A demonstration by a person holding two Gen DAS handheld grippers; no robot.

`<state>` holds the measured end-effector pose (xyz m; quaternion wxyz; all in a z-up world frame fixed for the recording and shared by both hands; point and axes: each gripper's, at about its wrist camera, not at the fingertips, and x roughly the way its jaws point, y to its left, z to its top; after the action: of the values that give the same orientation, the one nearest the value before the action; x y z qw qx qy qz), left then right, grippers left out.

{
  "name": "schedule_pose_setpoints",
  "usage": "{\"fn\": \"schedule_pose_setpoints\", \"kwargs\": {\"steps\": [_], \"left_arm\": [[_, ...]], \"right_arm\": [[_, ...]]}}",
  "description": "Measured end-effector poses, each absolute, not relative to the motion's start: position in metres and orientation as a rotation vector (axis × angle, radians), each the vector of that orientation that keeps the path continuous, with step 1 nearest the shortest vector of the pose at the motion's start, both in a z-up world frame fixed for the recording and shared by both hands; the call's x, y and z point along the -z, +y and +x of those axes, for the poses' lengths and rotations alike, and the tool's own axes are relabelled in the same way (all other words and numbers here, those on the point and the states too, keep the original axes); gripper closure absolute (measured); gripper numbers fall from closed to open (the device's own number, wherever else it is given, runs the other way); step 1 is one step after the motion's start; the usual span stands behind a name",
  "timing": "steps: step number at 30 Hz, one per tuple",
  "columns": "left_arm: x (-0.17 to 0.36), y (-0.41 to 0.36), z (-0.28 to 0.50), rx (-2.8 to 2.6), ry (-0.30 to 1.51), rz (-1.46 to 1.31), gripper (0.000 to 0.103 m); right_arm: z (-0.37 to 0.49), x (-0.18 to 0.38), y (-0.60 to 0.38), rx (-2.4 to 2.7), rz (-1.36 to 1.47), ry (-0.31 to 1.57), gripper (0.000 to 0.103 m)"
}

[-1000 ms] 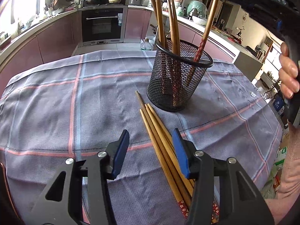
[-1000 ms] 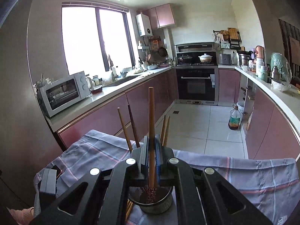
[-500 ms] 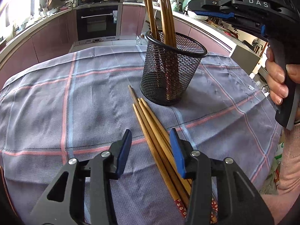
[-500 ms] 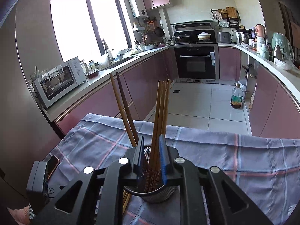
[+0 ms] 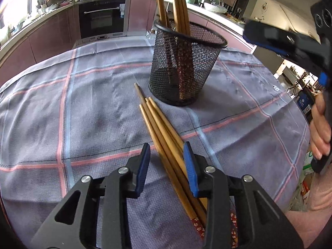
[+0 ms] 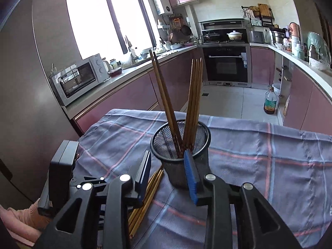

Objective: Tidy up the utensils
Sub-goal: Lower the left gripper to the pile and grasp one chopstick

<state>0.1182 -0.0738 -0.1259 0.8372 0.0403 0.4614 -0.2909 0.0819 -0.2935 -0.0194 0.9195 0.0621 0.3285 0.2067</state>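
A black mesh holder (image 5: 186, 62) stands on the checked cloth with several wooden chopsticks (image 5: 178, 6) upright in it. Several more chopsticks (image 5: 159, 128) lie in a bundle on the cloth in front of it. My left gripper (image 5: 167, 161) straddles that bundle low over the cloth. Its jaws are closing, and the left pad is still clear of the wood. My right gripper (image 6: 167, 166) hovers just above and in front of the holder (image 6: 180, 141). Its jaws are opening with nothing between them. In the left wrist view the right gripper (image 5: 255, 35) hangs at the upper right, held by a hand (image 5: 319, 124).
The grey-blue checked tablecloth (image 5: 83, 103) covers a table whose far edge faces the kitchen floor. Pink cabinets, an oven (image 6: 226, 64) and a microwave (image 6: 81, 76) line the walls. A bottle (image 6: 270, 101) stands on the floor. A pink sleeve (image 6: 20, 222) shows at the lower left.
The right gripper let go of its chopstick, which now stands in the holder, and its jaws spread as it sank. The left gripper's jaws narrowed around the loose bundle.
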Motion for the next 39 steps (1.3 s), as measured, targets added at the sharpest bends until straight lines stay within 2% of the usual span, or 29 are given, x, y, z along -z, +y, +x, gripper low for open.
{"fn": "schedule_pose_setpoints", "kwargs": {"steps": [7, 18, 20, 26, 33, 39], "left_arm": [[0.127, -0.069, 0.119, 0.623, 0.991, 0.071, 0.078], [0.125, -0.052, 0.120, 0.616, 1.012, 0.041, 0.080], [0.124, -0.051, 0.121, 0.605, 1.011, 0.055, 0.084], [0.125, -0.048, 0.125, 0.593, 1.014, 0.066, 0.085], [0.126, -0.055, 0.132, 0.591, 1.020, 0.110, 0.081], [0.126, -0.063, 0.144, 0.589, 1.032, 0.153, 0.086]], "right_arm": [[0.071, 0.045, -0.303, -0.435, 0.199, 0.745, 0.070], [0.064, 0.062, -0.295, -0.470, 0.215, 0.793, 0.070], [0.064, 0.065, -0.293, -0.476, 0.213, 0.803, 0.070], [0.062, 0.070, -0.289, -0.492, 0.210, 0.818, 0.070], [0.060, 0.078, -0.286, -0.498, 0.211, 0.842, 0.069], [0.059, 0.081, -0.286, -0.499, 0.214, 0.847, 0.065]]}}
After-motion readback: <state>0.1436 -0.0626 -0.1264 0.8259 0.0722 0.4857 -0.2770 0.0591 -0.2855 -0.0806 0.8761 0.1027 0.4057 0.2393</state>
